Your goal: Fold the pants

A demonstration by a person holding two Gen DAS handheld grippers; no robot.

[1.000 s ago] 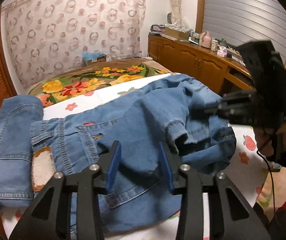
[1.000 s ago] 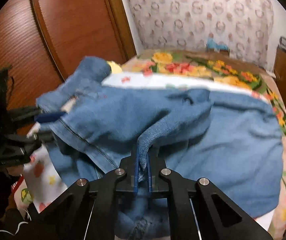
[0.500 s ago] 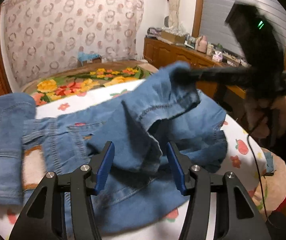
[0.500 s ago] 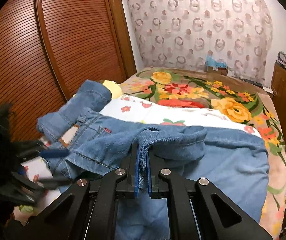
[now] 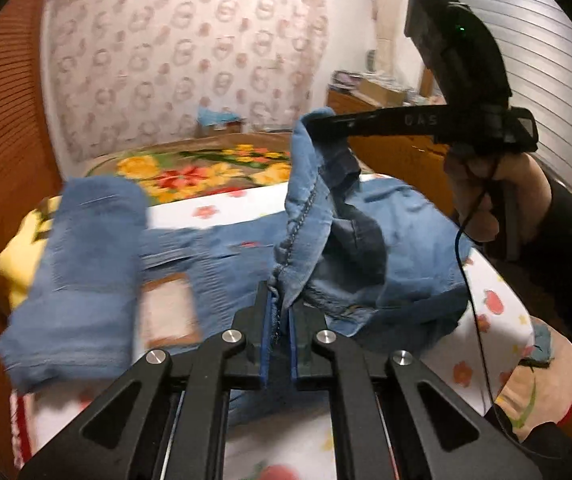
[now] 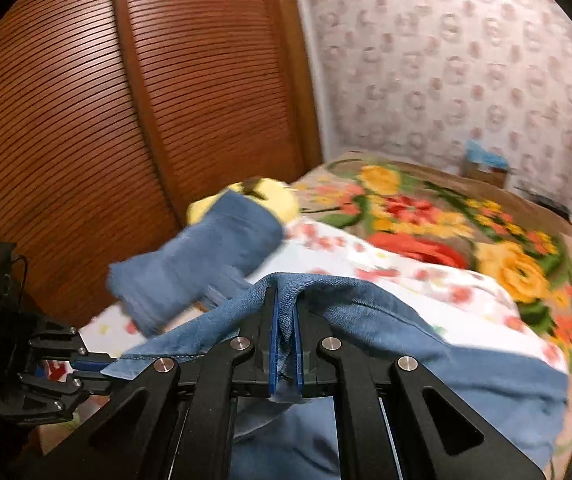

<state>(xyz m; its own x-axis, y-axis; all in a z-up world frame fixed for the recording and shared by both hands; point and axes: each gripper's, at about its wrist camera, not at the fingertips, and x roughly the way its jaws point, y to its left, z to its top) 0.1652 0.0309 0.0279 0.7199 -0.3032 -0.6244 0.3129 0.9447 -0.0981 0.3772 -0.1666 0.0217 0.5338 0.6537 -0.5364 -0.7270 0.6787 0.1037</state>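
Denim of the blue pants (image 5: 386, 248) sits pinched between both closed grippers' fingers, left gripper (image 5: 277, 312) and right gripper (image 6: 285, 320), stretched between them.

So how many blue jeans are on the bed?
2. One folded pair lies near the wardrobe side. The other jeans are spread mid-bed, pinched by both hand-held grippers, left and right. More may be hidden.

The bed (image 6: 438, 200) wears a floral blanket (image 6: 426, 216). A white flowered sheet (image 5: 222, 212) covers it toward six o'clock. Denim pants (image 5: 406, 240) and folded jeans (image 5: 86, 264) lie there.
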